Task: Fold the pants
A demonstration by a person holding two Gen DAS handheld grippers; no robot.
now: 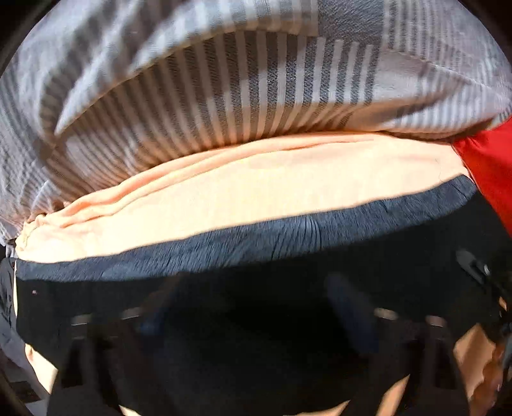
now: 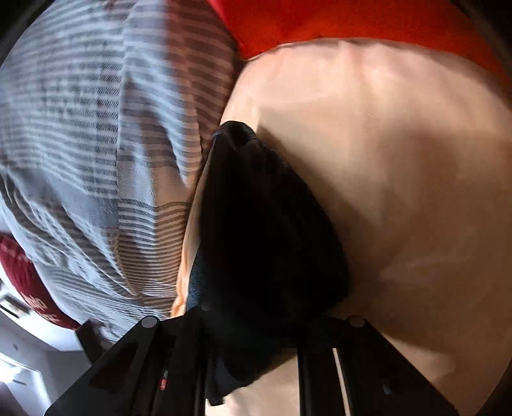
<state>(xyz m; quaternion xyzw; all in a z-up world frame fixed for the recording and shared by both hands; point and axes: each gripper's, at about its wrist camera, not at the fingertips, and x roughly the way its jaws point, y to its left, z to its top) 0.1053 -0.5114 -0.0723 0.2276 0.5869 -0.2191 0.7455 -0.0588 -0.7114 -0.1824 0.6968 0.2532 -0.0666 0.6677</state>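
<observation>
1. Your right tongs [image 2: 252,323] are clamped on a bunched fold of the dark pants [image 2: 265,230], which rise ahead of them over the peach sheet [image 2: 400,160].
2. Your left tongs [image 1: 252,320] point down over the pants' flat dark panel (blurred and in shadow); you cannot tell whether they grip the cloth.
3. The pants lie on the sheet, their grey-blue edge nearest the striped cover [image 1: 224,96]; red fabric [image 1: 489,160] sits at the right.

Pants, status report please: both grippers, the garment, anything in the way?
Right gripper shut on dark pants, bunched. Left gripper over the pants' waistband, grip unclear. Striped blanket and red cloth close by on peach sheet.
</observation>
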